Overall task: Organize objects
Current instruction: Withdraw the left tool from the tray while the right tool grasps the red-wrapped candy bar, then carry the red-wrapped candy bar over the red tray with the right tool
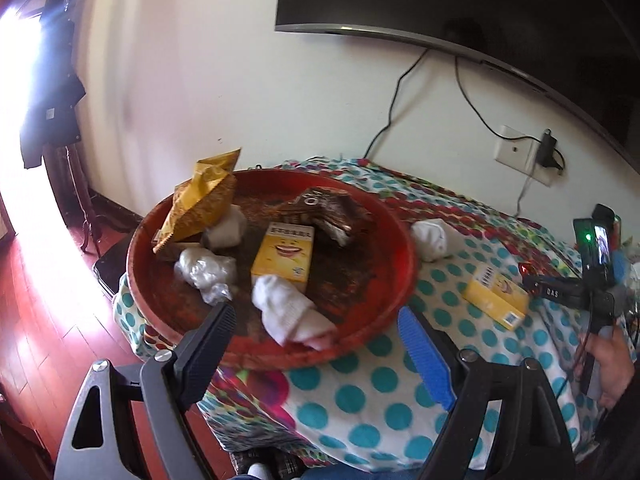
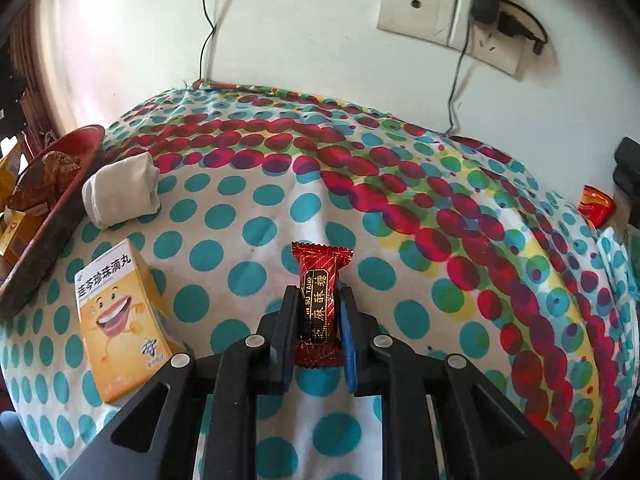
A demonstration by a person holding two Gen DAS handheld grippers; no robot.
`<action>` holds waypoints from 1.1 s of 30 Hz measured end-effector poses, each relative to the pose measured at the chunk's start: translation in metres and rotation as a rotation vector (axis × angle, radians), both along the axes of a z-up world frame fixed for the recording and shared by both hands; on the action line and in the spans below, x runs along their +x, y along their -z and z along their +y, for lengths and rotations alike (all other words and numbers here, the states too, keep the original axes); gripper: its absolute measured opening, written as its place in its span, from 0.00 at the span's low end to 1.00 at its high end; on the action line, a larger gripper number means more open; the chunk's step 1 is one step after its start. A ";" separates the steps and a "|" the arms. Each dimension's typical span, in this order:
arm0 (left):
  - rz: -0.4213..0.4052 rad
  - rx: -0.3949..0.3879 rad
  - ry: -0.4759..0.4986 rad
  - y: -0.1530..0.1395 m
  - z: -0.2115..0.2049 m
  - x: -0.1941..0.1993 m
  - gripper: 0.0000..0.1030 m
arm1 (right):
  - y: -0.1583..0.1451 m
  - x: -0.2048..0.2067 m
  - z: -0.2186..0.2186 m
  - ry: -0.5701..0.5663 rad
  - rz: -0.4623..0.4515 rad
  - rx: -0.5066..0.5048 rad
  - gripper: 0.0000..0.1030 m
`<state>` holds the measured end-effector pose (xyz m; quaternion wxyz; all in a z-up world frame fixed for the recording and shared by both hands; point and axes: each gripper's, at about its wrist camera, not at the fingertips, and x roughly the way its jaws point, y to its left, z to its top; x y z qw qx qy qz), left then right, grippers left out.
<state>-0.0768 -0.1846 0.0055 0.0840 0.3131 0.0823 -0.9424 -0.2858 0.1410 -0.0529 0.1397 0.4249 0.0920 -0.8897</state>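
A round red tray [image 1: 404, 240] sits on the polka-dot cloth and holds a yellow box [image 1: 284, 256], a white sock [image 1: 292, 314], a gold snack bag [image 1: 202, 200], a brown wrapper [image 1: 328, 212] and crumpled plastic [image 1: 208, 270]. My left gripper [image 1: 316, 340] is open and empty, just in front of the tray's near rim. My right gripper [image 2: 319, 300] is shut on a red wrapped candy [image 2: 320, 300], held above the cloth. It also shows in the left wrist view [image 1: 528, 274] at the right. A second yellow box [image 2: 120, 320] and a rolled white sock [image 2: 120, 194] lie on the cloth beside the tray [image 2: 68, 200].
The polka-dot cloth [image 2: 400, 208] covers the table, which stands against a white wall with a socket plate [image 2: 424, 12] and cables. A red packet [image 2: 596, 204] lies at the far right edge. A TV [image 1: 480, 8] hangs above. Wooden floor [image 1: 52, 320] is at the left.
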 end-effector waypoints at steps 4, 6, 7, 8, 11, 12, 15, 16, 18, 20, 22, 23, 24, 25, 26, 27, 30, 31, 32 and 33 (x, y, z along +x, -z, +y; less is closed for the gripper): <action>0.005 -0.011 0.015 0.000 0.014 0.008 0.84 | -0.010 0.006 0.006 0.015 0.008 0.000 0.17; 0.001 -0.014 0.023 0.001 0.021 0.015 0.84 | -0.017 0.010 0.007 0.013 0.016 -0.005 0.17; -0.002 -0.020 0.021 0.002 0.024 0.020 0.84 | -0.023 0.013 0.005 0.004 0.024 -0.014 0.17; 0.001 -0.018 0.021 0.003 0.026 0.024 0.84 | -0.029 0.016 0.001 -0.009 0.029 -0.021 0.17; 0.003 -0.015 0.012 0.007 0.031 0.037 0.84 | -0.046 0.028 -0.025 -0.080 0.051 -0.026 0.17; 0.005 -0.013 0.008 0.009 0.032 0.041 0.84 | -0.053 0.036 -0.041 -0.122 0.059 -0.026 0.17; -0.022 -0.004 -0.006 0.018 0.030 0.052 0.84 | -0.068 0.054 -0.082 -0.225 0.075 -0.027 0.17; -0.031 -0.005 -0.019 0.022 0.028 0.056 0.84 | -0.071 0.062 -0.102 -0.269 0.076 -0.030 0.17; -0.048 0.001 -0.041 0.027 0.023 0.062 0.84 | -0.075 0.072 -0.127 -0.320 0.077 -0.030 0.17; -0.063 0.016 -0.065 0.031 0.015 0.068 0.84 | -0.076 0.083 -0.154 -0.370 0.073 -0.030 0.17; -0.071 0.013 -0.097 0.033 0.007 0.074 0.84 | -0.077 0.094 -0.181 -0.412 0.068 -0.025 0.17; -0.070 0.010 -0.106 0.032 0.004 0.075 0.84 | -0.076 0.099 -0.191 -0.426 0.067 -0.020 0.17; -0.063 0.007 -0.113 0.030 0.001 0.077 0.84 | -0.075 0.103 -0.200 -0.435 0.066 -0.014 0.17; -0.054 0.005 -0.121 0.028 -0.003 0.079 0.84 | -0.074 0.107 -0.211 -0.445 0.064 -0.009 0.17; -0.050 -0.001 -0.130 0.027 -0.006 0.081 0.84 | -0.073 0.110 -0.219 -0.451 0.061 -0.006 0.17; -0.049 -0.007 -0.138 0.026 -0.009 0.082 0.84 | -0.073 0.113 -0.227 -0.455 0.057 -0.003 0.17; -0.047 -0.010 -0.160 0.027 -0.018 0.087 0.84 | -0.069 0.122 -0.243 -0.464 0.053 0.015 0.17; -0.047 -0.001 -0.166 0.028 -0.021 0.088 0.84 | -0.066 0.125 -0.249 -0.467 0.050 0.029 0.17; -0.049 0.006 -0.174 0.029 -0.024 0.089 0.84 | -0.064 0.126 -0.252 -0.467 0.048 0.035 0.17; -0.049 0.011 -0.178 0.030 -0.027 0.090 0.84 | -0.062 0.128 -0.256 -0.465 0.046 0.042 0.17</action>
